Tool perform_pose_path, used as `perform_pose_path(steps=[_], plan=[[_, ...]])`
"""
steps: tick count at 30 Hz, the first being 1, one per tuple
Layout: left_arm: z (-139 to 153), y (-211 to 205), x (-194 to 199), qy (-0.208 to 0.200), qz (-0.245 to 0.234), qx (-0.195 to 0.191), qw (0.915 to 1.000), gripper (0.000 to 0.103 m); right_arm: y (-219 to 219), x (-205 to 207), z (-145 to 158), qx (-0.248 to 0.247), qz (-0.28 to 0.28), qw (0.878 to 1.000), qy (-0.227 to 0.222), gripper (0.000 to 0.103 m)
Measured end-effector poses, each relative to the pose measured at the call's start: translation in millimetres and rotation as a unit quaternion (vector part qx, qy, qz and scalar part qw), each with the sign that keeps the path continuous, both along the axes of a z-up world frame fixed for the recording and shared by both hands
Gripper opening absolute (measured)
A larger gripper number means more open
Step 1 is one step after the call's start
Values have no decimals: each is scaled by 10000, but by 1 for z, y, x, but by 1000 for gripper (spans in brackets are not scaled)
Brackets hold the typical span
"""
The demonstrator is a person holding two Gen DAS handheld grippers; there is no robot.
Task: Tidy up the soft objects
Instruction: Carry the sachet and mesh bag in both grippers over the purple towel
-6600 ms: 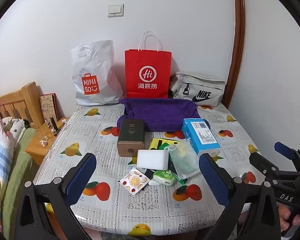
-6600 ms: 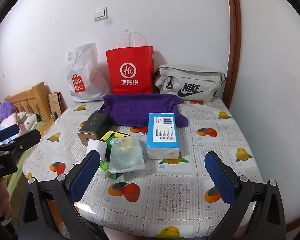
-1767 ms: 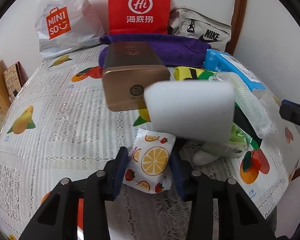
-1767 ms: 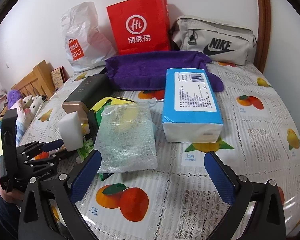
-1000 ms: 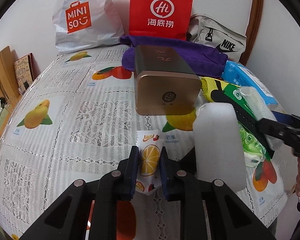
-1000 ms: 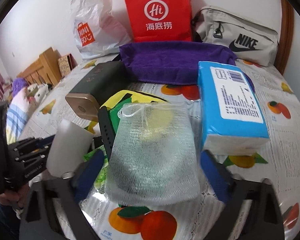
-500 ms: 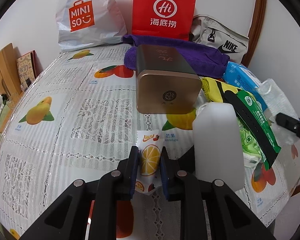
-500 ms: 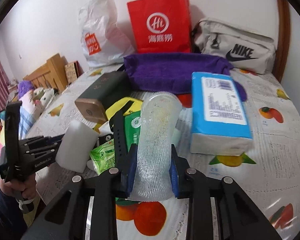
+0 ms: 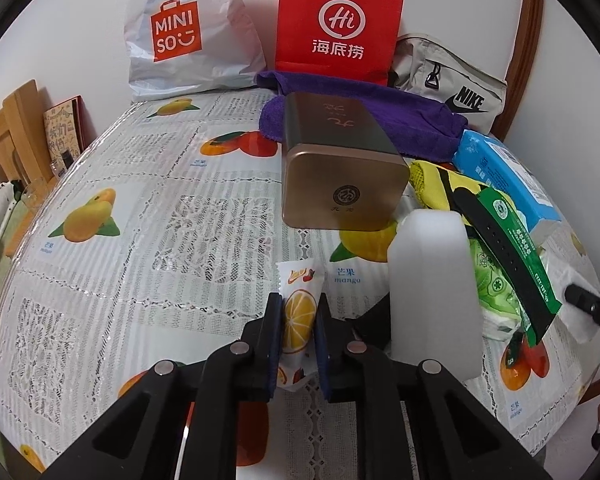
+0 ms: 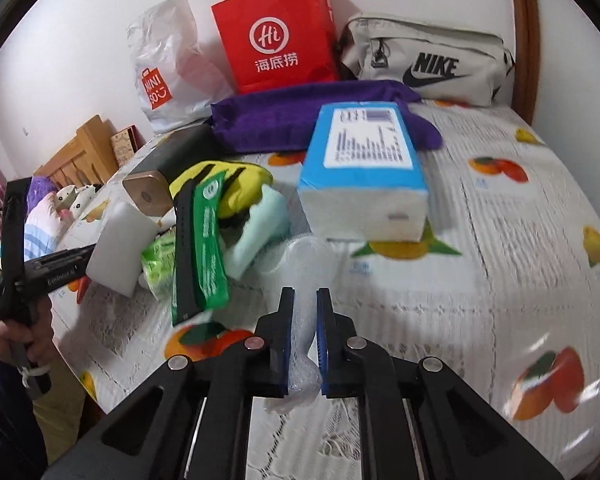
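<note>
Now, in the left wrist view, the fruit-print sachet [image 9: 298, 318] is seen clamped in the closing left claw [image 9: 298, 320] above the bench [image 9: 140, 220], while in the right wrist view the clear mesh pouch [image 10: 304, 320], formerly lying flat, is pinched by the right claw [image 10: 303, 320], ready for sorting.

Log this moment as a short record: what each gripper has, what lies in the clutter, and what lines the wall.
left gripper: jaws closing, pads already pressed on the orange-print sachet
right gripper: shut on the mesh pouch
sponge: white block, beside the left gripper
tin: gold, lying on its side
tissue pack: blue, flat on the table
towel: purple, behind the tissue pack
wall row: Miniso bag, red bag, Nike bag
</note>
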State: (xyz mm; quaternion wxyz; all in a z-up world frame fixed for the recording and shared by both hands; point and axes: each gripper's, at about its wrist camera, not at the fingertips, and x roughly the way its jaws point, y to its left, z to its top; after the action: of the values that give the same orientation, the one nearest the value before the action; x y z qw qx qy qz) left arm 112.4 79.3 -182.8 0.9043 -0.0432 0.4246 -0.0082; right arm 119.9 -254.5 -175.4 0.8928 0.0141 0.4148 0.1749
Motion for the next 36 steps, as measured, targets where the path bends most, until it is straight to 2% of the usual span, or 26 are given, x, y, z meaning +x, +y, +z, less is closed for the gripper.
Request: perform_pose_path(steps=[6,18,24,28,36], plan=[[9,3,1,-16,55,-8,10000,12,-7,-4,4,0,27,10000,-62,8],[56,2,9,-283,33,87,9996,12,-18,0,52,125,23,9988,-466,8],[82,-4,34,-387,-32,217,9990,12,-18,25,77,112,31,9977,-671,8],[95,-9,52,-465,-103,143,9988,12,-15,46,90,65,73,9969,-787,8],[111,-15,96,-475,-194,133,9986,12,-5,102,109,86,124,9958,-899,8]])
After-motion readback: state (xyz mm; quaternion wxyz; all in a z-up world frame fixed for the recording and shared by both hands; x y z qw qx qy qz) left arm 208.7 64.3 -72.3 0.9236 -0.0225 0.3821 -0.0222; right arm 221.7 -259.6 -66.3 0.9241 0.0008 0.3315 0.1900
